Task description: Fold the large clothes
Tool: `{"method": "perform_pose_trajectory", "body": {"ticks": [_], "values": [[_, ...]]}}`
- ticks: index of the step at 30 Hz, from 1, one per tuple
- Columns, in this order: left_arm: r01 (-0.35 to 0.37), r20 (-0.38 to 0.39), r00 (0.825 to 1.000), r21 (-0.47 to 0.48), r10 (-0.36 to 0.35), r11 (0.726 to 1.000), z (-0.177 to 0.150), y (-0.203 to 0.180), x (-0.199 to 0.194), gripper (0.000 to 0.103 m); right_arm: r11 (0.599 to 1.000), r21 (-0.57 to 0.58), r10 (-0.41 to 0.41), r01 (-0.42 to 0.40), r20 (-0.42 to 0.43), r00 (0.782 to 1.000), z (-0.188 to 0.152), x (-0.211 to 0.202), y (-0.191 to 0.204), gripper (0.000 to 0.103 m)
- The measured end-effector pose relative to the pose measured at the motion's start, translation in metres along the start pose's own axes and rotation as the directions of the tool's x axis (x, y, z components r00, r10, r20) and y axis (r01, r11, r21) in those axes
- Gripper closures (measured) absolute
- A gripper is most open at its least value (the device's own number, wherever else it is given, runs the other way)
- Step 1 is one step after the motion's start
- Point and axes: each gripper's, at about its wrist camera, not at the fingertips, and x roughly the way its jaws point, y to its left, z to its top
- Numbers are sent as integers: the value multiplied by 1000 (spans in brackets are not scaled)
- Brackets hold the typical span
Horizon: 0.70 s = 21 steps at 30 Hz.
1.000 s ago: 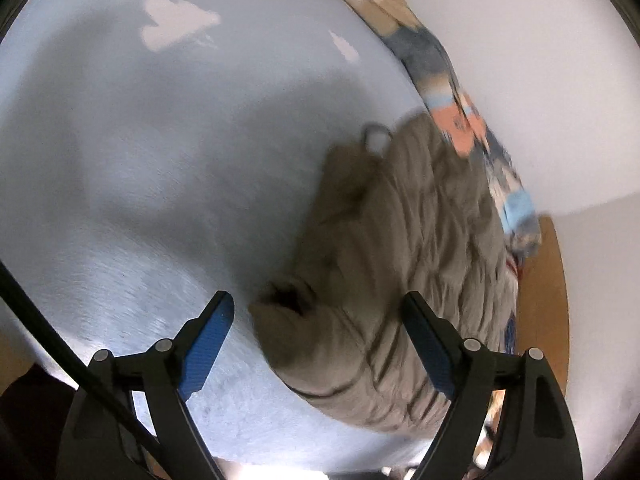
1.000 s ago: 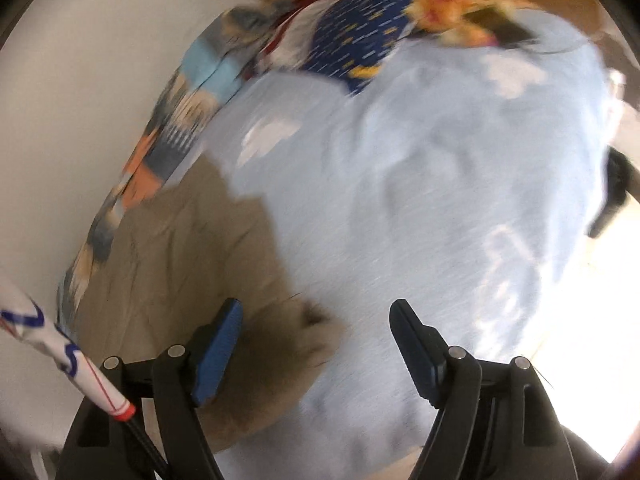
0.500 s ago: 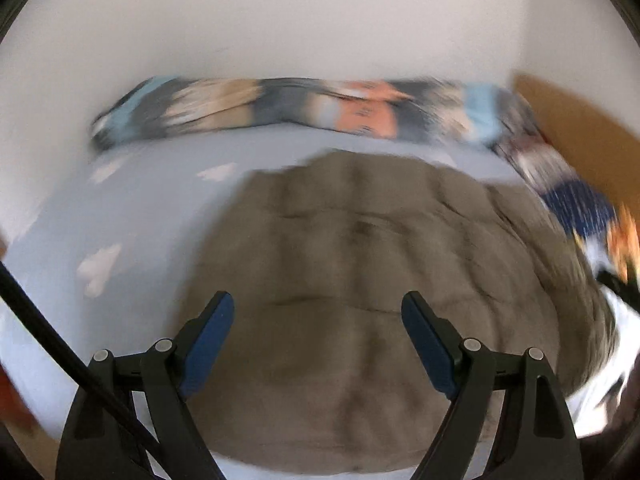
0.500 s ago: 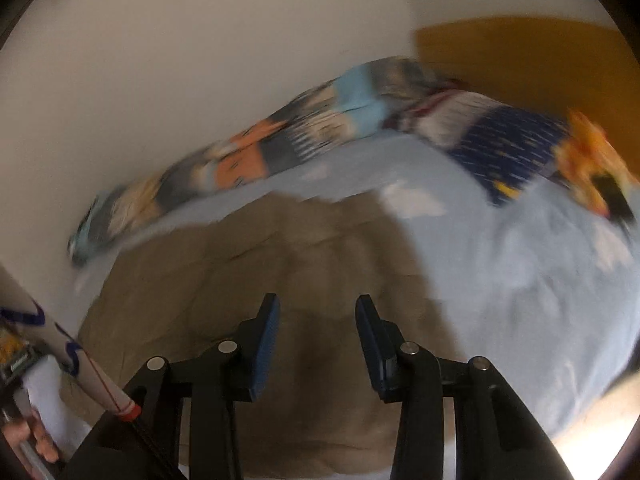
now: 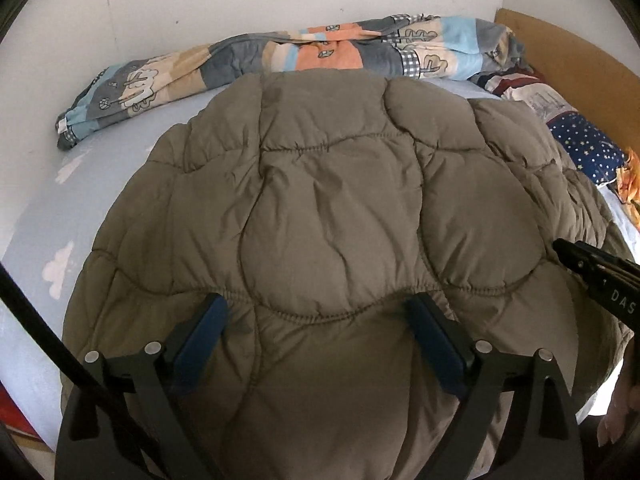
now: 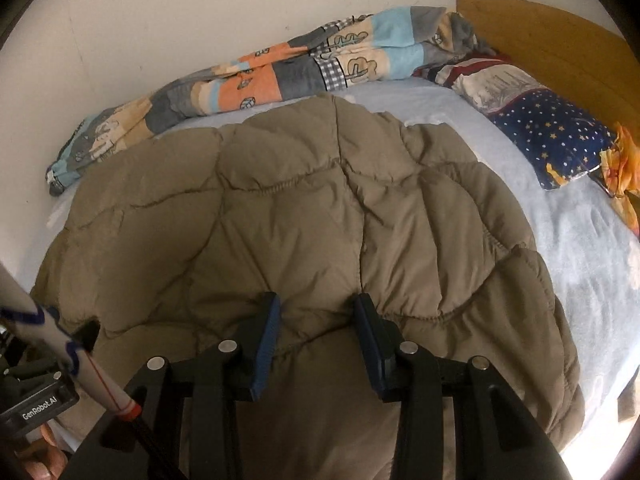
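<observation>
Bed (image 5: 36, 208) carries one brown quilted coat (image 5: 328, 208), spread flat near the front edge; one patterned blanket (image 5: 280, 54) and one starry pillow (image 6: 552, 136) lie behind. Folding looks barely begun. Left tongs (image 5: 320, 328), just widening, stand wide and empty; right tongs (image 6: 316, 320) half-closed, gripping nothing visibly. Next: pinch an edge.

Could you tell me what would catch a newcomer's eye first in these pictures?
The big olive quilted jacket spread over the pale blue bed sheet, filling the middle of both views. Behind it, a bright patchwork blanket lies rolled along the white wall, and a star-print navy pillow sits at the right by the wooden headboard.
</observation>
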Motion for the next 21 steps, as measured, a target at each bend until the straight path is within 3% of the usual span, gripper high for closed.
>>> {"method": "perform_pose_trajectory", "body": {"ticks": [8,15,18,21], "values": [[-19,33,999,23,18,1000,-7,1,-11,10,1000,-6,-12,12,17,1000,-1,-9,1,60],[-41,62,997,52,38,998,-11,-2,-16,10,998,-50,32,-26,112,993,-9,-47,9,60],[-48,68,997,58,44,997,-11,-3,-16,10,995,-92,51,-41,104,993,-16,-51,17,57],[-49,69,997,57,46,997,-11,-4,-16,10,994,-102,53,-49,43,998,-21,-40,20,57]]}}
